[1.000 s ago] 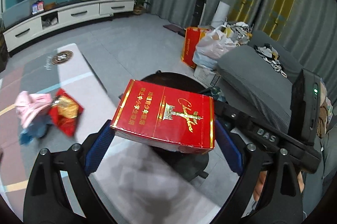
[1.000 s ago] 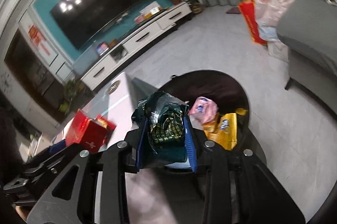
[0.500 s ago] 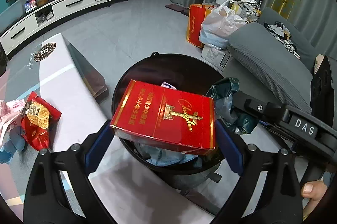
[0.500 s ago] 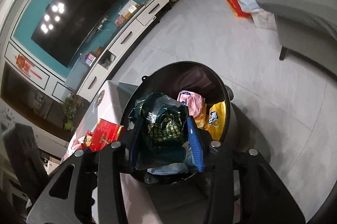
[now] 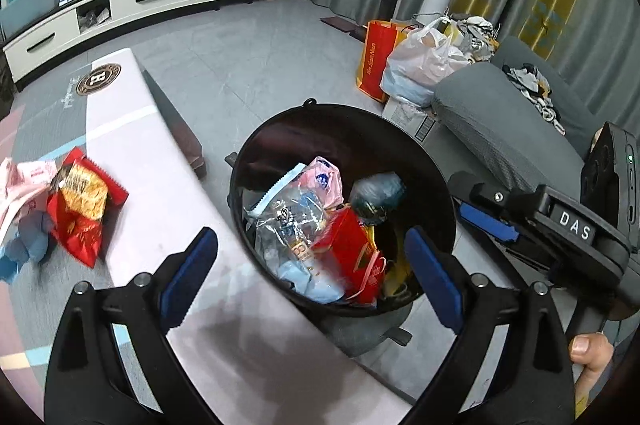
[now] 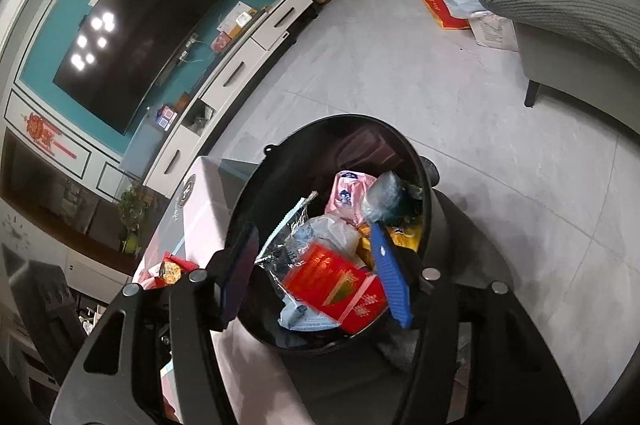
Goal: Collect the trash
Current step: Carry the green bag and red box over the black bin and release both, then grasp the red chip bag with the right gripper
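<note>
A round black trash bin (image 5: pixel 432 161) (image 6: pixel 424 169) stands beside the pale table and holds several wrappers. The red carton (image 5: pixel 348 249) (image 6: pixel 328 277) lies inside it among them, and the dark green wrapper (image 5: pixel 378 191) (image 6: pixel 384 197) sits blurred in the bin behind it. My left gripper (image 5: pixel 310 275) hangs open over the bin's near rim with nothing between its blue pads. My right gripper (image 6: pixel 316 273) is over the bin too; its jaws are opening and hold nothing. It also shows at the right of the left wrist view, above a person's thumb (image 5: pixel 588 349).
On the pale table (image 5: pixel 132 145), left of the bin, lie a red snack wrapper (image 5: pixel 82 209), pink wrappers (image 5: pixel 24 181) and a blue one (image 5: pixel 28 249). A grey sofa (image 5: pixel 500 129), a red bag (image 5: pixel 374 57) and plastic bags (image 5: pixel 424 65) lie beyond the bin.
Both grippers came over the bin and opened. The red carton left my left gripper and the green wrapper left my right gripper; both now lie in the bin.
</note>
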A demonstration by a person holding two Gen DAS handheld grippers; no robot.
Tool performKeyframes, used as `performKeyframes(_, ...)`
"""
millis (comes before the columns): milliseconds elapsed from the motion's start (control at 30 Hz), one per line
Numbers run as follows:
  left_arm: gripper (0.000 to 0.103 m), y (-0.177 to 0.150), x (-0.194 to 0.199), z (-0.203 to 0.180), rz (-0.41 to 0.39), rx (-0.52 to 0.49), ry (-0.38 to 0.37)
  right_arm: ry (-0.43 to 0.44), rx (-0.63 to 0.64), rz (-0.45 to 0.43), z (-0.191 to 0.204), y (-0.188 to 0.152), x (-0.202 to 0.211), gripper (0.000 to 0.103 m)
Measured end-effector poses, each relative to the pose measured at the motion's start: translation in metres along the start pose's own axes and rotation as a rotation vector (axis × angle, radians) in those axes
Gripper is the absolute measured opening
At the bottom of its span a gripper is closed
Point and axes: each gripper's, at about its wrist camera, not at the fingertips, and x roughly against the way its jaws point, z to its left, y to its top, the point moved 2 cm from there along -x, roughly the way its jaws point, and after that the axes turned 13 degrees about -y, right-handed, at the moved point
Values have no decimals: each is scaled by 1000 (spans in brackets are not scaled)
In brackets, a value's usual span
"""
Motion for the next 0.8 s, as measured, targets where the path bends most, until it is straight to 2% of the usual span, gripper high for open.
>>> performKeyframes(133, 95, -15, 17, 1, -13, 9, -16, 10, 16, -1, 5, -1, 0, 58)
performKeyframes(300, 97, -48, 54, 0, -47, -32, -22, 13, 71, -6, 18, -8, 3, 58)
performKeyframes(500, 97, -79, 103, 28, -92, 40, -27, 14, 177, 2, 48, -26, 1, 58)
performKeyframes(633, 98, -100, 139, 57, -132, 86, 7, 24, 269, 13, 77, -43, -1, 59)
performKeyframes(800, 99, -131, 182, 103, -166, 159, 93, 57, 387, 46, 118, -71, -6, 60)
